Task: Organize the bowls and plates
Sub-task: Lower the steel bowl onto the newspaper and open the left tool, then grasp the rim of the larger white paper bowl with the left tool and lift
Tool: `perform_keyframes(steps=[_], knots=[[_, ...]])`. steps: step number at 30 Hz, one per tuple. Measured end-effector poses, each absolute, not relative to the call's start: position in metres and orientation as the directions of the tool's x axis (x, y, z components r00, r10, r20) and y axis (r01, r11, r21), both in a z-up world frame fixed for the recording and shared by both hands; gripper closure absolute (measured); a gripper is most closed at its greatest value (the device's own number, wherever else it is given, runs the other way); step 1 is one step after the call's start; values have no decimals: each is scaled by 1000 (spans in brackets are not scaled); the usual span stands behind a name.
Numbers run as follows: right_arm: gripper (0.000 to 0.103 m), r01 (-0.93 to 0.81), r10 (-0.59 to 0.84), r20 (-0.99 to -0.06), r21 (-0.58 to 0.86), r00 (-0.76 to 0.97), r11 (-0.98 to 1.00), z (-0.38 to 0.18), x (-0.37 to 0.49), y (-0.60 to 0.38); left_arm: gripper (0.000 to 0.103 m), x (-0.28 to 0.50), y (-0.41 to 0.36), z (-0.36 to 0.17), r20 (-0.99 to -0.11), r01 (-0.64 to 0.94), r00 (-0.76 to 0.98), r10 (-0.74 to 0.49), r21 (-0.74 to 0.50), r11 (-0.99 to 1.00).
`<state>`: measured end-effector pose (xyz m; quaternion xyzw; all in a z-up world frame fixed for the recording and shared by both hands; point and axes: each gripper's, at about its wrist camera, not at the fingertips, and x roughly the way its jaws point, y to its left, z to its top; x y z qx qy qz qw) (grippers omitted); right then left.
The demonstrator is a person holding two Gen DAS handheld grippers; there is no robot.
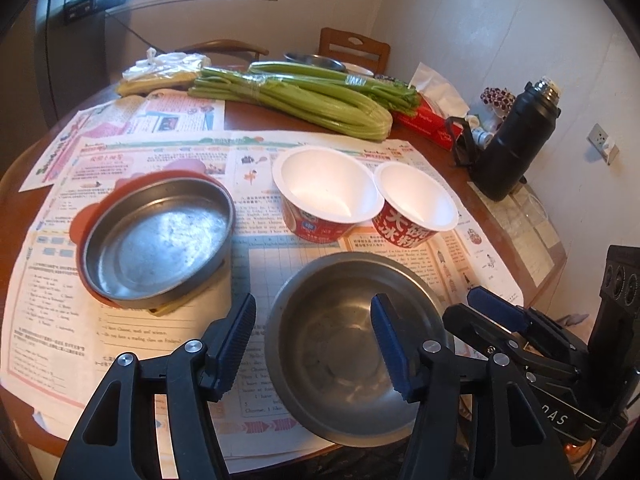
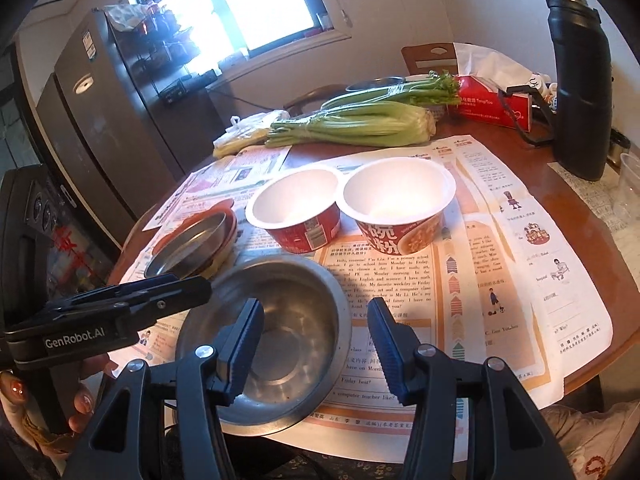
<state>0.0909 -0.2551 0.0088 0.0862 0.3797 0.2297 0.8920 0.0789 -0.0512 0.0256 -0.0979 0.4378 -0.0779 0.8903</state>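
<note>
On the round wooden counter [image 1: 472, 216], spread with printed newspaper sheets [image 1: 168, 160], a steel bowl [image 1: 356, 344] sits nearest the front edge, upright and empty. The left tool [image 1: 316, 344] hovers over it with its jaws apart and nothing between the blue pads; one pad is seen against the bowl's hollow, the other off its left rim over the paper, and no contact shows. From the other side, the right tool [image 2: 316, 348] likewise hangs above the same steel bowl [image 2: 272, 332], jaws spread and gripping nothing, one pad over the bowl's inside and the other over the newspaper to its right. Behind the bowl stand two red paper bowls [image 1: 328, 196] with white insides, side by side with their rims touching. To the left lies a shallow steel dish [image 1: 160, 240] nested in a red plate [image 1: 86, 220]. Farther back are a bundle of celery [image 1: 304, 100], a red tissue box [image 1: 432, 124] and a black thermos [image 1: 516, 136] standing near the wall. In the right wrist view, fingers [image 2: 80, 404] of a hand wrap the left tool's handle.
</note>
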Motion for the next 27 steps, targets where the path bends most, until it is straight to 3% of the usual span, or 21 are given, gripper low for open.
perform_keyframes(steps=[6, 11, 27], knots=[[49, -363, 512, -611, 360, 604, 859, 10, 89, -254, 39, 82, -39, 30, -746, 46, 627, -226, -254, 966], [41, -371, 539, -587, 391, 604, 842, 9, 92, -249, 38, 94, -33, 34, -741, 44, 636, -216, -245, 969], [34, -297, 574, -625, 497, 529, 816, -5, 154, -226, 38, 166, -33, 37, -750, 112, 623, -223, -197, 974]])
